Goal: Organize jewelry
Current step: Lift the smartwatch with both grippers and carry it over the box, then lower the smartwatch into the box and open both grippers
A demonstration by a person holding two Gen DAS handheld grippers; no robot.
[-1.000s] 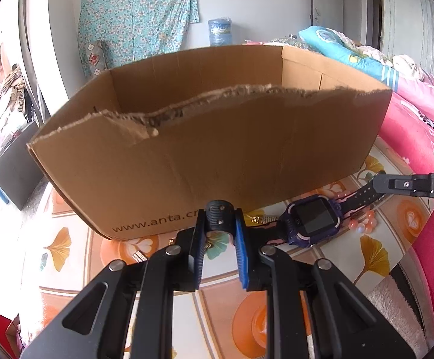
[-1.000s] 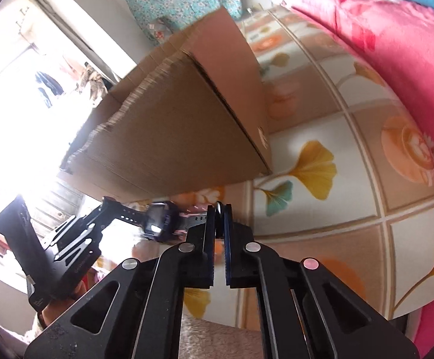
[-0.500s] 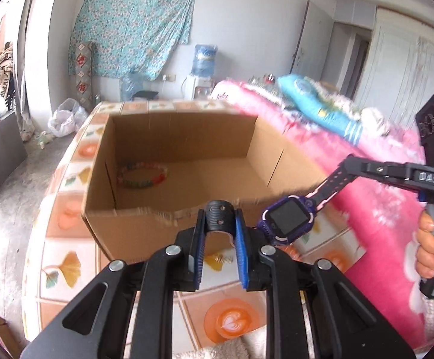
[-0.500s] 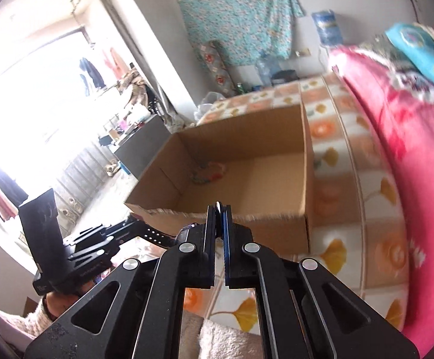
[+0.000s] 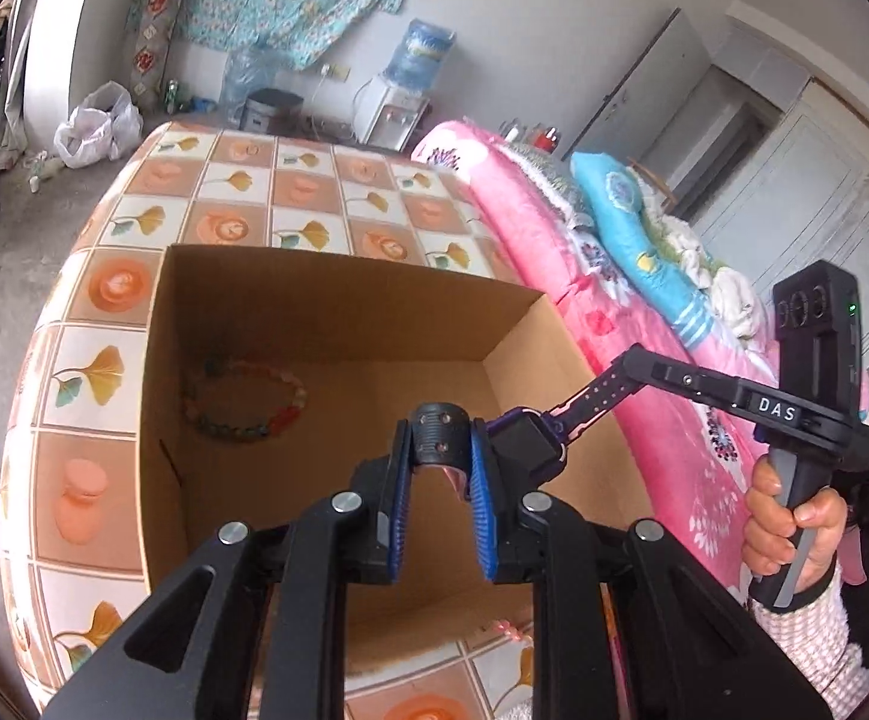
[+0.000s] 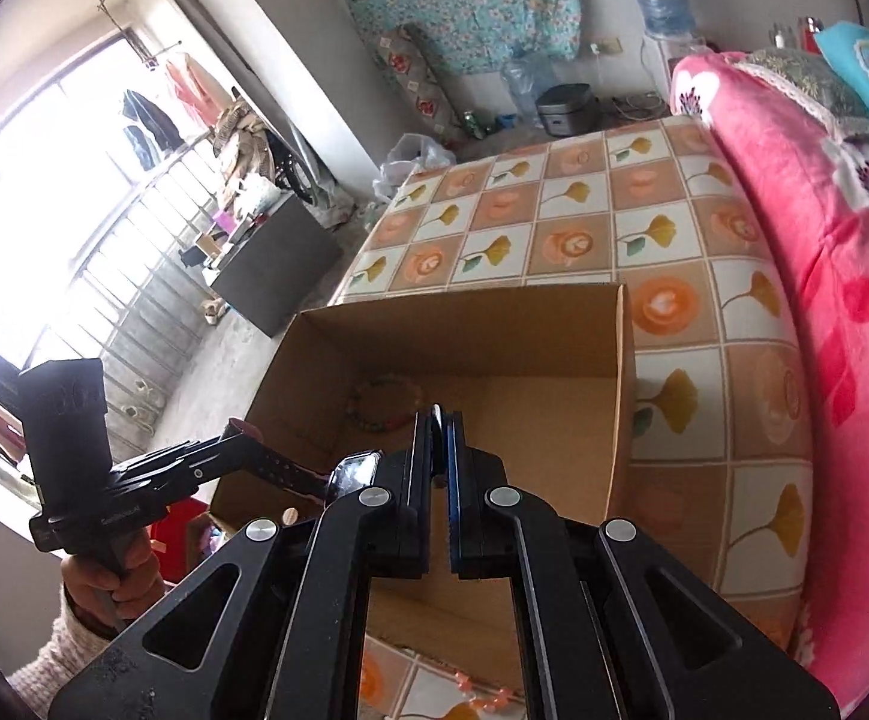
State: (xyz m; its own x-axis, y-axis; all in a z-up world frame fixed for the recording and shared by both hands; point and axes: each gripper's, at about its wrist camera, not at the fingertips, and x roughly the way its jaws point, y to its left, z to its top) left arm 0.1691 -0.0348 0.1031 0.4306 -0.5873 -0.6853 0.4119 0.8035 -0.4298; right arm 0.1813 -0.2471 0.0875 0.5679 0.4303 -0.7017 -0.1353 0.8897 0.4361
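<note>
— Where do the two cameras look from?
— Each sits just behind its gripper, tilted down, close above the open brown cardboard box.
— Any overlap?
— Both catch that box and the checked flower-patterned tabletop.

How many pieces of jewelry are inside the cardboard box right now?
1: a beaded bracelet lying on the floor of the cardboard box, near its far left corner. The grippers hide the near part, so more may be there.

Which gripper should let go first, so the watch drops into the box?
Probably the right gripper: it pinches only the strap end near the cardboard box wall, while the left gripper holds the watch over the open middle.
</note>
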